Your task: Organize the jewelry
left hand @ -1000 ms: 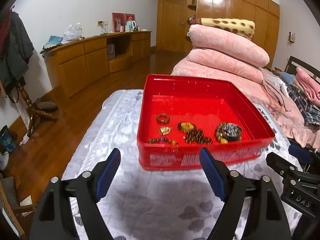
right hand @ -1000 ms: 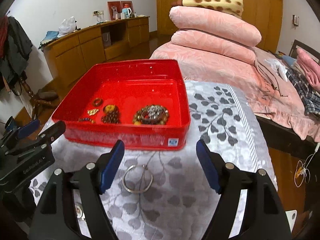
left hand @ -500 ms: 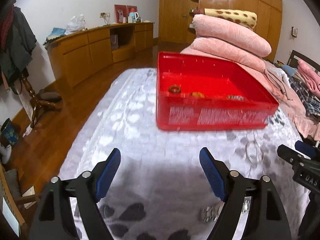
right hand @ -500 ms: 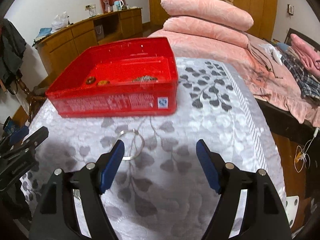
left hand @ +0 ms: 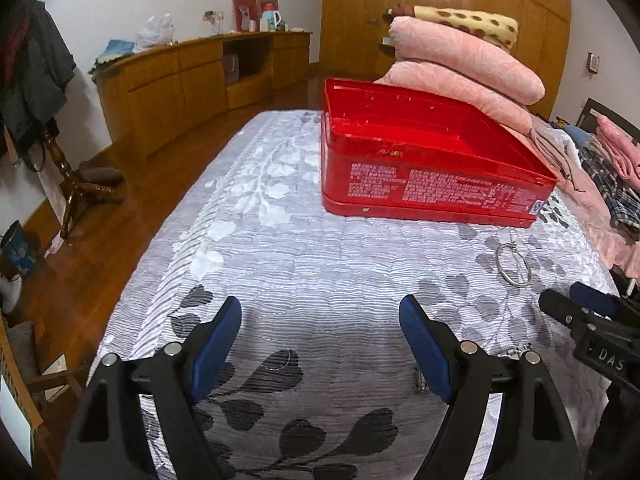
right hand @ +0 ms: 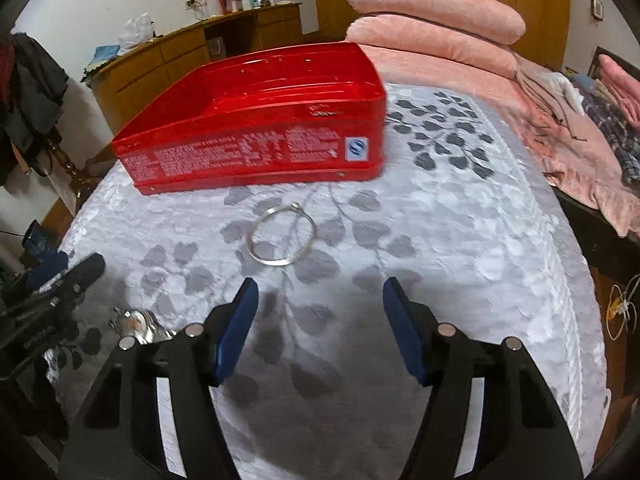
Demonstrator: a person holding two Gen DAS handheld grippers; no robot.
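A red plastic box (left hand: 432, 184) stands on the grey leaf-patterned bedspread (left hand: 304, 264); it also shows in the right wrist view (right hand: 256, 148). Its contents are hidden by the near wall. A silver bangle (right hand: 281, 240) lies on the spread in front of the box, just ahead of my open, empty right gripper (right hand: 320, 300). The bangle also shows in the left wrist view (left hand: 513, 265). A silver metal watch (right hand: 138, 326) lies to the left of the right gripper. My left gripper (left hand: 320, 320) is open and empty, low over the spread, well short of the box.
Pink folded quilts (left hand: 464, 64) are stacked behind the box. Clothes (left hand: 612, 176) lie on the bed at right. A wooden cabinet (left hand: 192, 76) lines the far wall across a wooden floor (left hand: 92, 232). The bed's edge drops at left and right.
Both grippers have dropped lower and pulled back from the box, so its inside is out of sight. The bangle and watch have come into view nearer the fingers. Both stay open.
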